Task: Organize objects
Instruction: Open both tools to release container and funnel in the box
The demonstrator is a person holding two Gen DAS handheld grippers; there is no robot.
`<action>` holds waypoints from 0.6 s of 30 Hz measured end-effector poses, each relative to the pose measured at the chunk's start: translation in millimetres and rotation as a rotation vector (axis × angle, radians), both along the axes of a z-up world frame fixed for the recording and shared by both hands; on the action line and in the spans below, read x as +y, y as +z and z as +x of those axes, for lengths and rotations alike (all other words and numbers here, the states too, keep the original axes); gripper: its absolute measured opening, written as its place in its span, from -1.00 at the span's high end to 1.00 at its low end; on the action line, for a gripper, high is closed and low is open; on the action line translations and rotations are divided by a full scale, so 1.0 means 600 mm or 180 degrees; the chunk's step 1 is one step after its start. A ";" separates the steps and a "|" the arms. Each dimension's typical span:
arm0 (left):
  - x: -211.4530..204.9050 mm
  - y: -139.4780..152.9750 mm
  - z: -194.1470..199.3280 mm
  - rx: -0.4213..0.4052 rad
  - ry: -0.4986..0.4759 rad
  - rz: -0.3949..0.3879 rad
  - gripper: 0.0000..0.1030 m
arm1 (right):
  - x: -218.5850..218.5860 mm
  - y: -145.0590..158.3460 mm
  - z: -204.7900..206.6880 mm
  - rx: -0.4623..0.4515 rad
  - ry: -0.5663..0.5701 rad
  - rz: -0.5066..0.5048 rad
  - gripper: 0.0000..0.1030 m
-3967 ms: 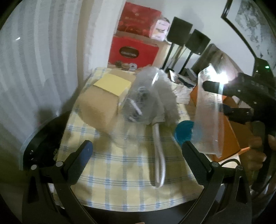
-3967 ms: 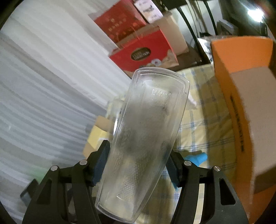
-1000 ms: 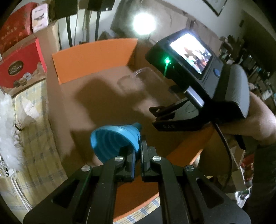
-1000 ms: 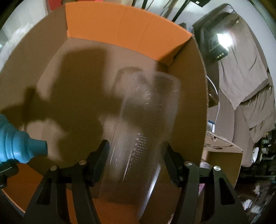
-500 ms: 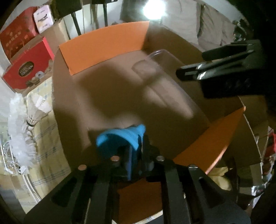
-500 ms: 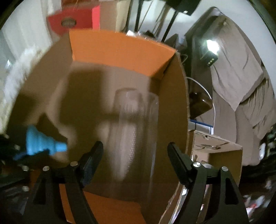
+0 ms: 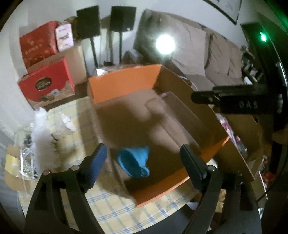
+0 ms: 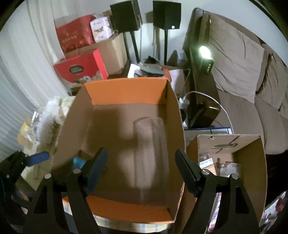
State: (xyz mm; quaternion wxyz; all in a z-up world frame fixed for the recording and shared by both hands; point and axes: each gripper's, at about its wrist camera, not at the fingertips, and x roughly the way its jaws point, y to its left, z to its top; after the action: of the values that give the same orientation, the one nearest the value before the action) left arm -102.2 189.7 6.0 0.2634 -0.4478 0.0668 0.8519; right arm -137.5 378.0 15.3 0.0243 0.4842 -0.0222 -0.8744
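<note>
Below the left gripper: the blue funnel (image 7: 134,162) lies on its side on the floor of the orange box (image 7: 124,84), between and just past the spread fingers, touching neither.
Left gripper (image 7: 144,160): its jaws have just been opening; they stand wide and nothing is between the pads.
Below the right gripper: the clear plastic cover (image 8: 151,154) lies lengthwise along the box floor, close to the wall on that gripper's right side.
Right gripper (image 8: 141,167): jaws spread wide above the cover, not touching it.
Funnel, handling: looks like soft, ribbed rubber or silicone, light and not fragile; it would likely squash under a hard pinch. The narrow spout or the rim edge seems the best hold.
Cover, handling: thin, stiff, see-through plastic, probably light and smooth enough to slip; too tight a squeeze might crack it. Across its narrow width near one end would suit.
To the left of the left gripper: a white feather duster (image 7: 42,129) and crinkled clear wrapping on the checked tablecloth (image 7: 111,207), judged still to be sorted.
Surface: a table under yellow cloth with blue lines; the box sits at its edge.
Room beyond the grippers: red gift boxes (image 8: 79,69), two black speakers on stands (image 8: 166,15), a bright lamp (image 8: 204,51), a covered sofa (image 8: 237,63), and a second open carton (image 8: 232,158) to the right gripper's right.
</note>
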 end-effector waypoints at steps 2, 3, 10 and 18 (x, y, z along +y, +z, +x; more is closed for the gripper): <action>-0.017 0.006 -0.001 0.0053 0.0075 0.0012 -0.68 | -0.007 0.008 0.009 0.0045 0.0013 -0.0014 -0.54; -0.023 0.008 -0.001 0.0068 0.0098 0.0020 -0.71 | -0.010 0.009 0.011 0.0061 0.0020 -0.0015 -0.55; -0.103 0.000 0.004 0.0100 0.0318 0.0027 -0.74 | -0.059 0.016 0.031 0.0147 0.0141 -0.0098 -0.60; -0.227 -0.036 0.012 0.0058 0.0754 -0.0033 -0.74 | -0.140 0.027 0.036 0.0294 0.0410 -0.0253 -0.60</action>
State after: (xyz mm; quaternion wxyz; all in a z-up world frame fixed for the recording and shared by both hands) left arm -94.9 53.7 -15.3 0.1578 -0.4461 0.0203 0.8807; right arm -116.0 294.3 31.5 0.1007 0.4424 -0.0246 -0.8908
